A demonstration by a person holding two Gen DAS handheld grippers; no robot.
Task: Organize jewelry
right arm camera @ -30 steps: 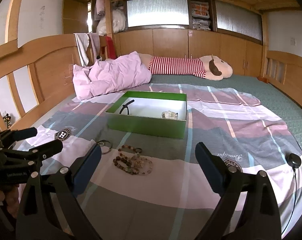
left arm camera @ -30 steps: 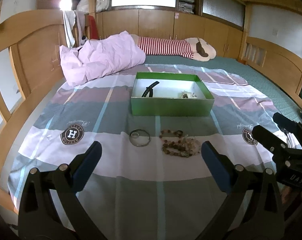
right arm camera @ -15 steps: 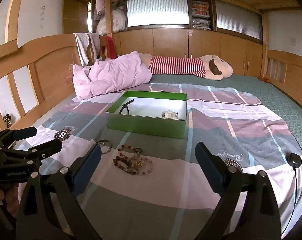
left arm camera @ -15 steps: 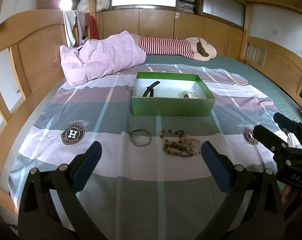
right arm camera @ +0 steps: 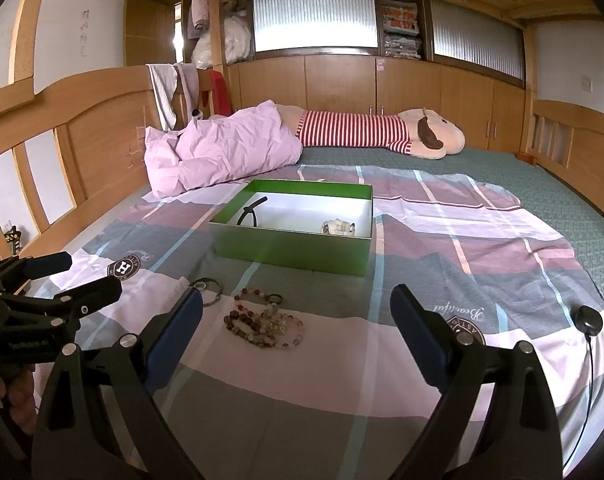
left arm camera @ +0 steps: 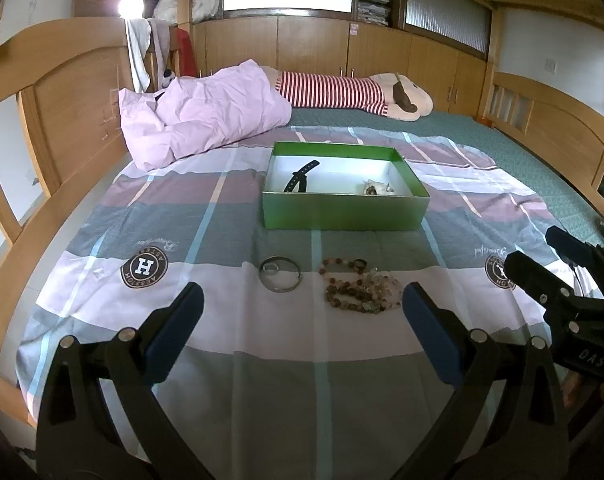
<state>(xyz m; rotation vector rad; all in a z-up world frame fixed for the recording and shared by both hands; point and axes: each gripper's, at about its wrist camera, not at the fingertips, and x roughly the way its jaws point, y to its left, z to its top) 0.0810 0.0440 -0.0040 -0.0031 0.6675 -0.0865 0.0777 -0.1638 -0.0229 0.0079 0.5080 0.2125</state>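
On the bedsheet (left arm camera: 230, 352), beaded bracelets (left arm camera: 359, 290) lie left-right near the green box (left arm camera: 343, 210); left gripper (left arm camera: 300, 322) and right gripper (right arm camera: 296, 328) both spread, empty.

Bed (left arm camera: 501, 136) — plaid sheet (left arm camera: 230, 216) carrying green box (left arm camera: 341, 212), bangle (left arm camera: 280, 279), beads (left arm camera: 357, 292).

Bedsheet (left arm camera: 238, 360) – matt woven cloth, slightly creased. Green box (left arm camera: 343, 212) looks like card, satin outside, smooth white lining inside. Bangle (left arm camera: 280, 279) – thin shiny metal. Bead bracelets (left arm camera: 359, 290): polished stone or glass, some translucent, can't tell which. Strap (left arm camera: 300, 175) in the box – matt black, leather or plastic. Both gripper bodies matt black plastic with bright metal screws; finger pads (right arm camera: 174, 330) matt blue. Bed frame (left arm camera: 74, 92) – varnished wood, semi-gloss.
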